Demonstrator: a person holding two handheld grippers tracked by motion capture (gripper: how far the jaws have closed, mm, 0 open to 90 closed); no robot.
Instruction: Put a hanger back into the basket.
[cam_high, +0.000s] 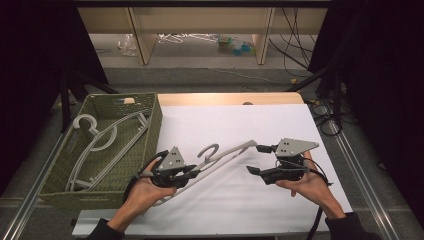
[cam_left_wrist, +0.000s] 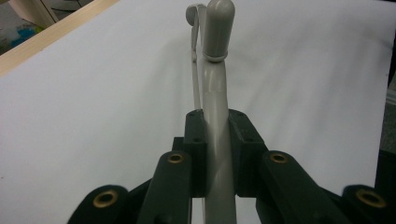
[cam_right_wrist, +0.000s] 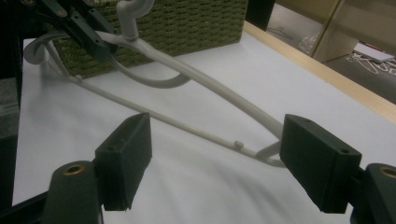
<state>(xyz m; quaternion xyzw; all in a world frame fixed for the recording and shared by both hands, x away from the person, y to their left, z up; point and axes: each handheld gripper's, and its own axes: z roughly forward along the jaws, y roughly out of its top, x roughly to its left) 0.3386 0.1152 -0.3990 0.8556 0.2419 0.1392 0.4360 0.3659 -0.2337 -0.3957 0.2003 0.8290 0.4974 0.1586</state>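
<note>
Your left gripper (cam_high: 192, 172) clamps the grey hanger (cam_high: 222, 155) on the white table (cam_high: 250, 125), just beside the woven basket (cam_high: 152, 127) holding another hanger (cam_high: 107, 142). Your right gripper (cam_high: 254, 160) gapes wide at the hanger's far end.

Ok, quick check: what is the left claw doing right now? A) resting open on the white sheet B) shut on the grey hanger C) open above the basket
B: the left claw has both jaws pressed against the arm of the grey hanger.
</note>
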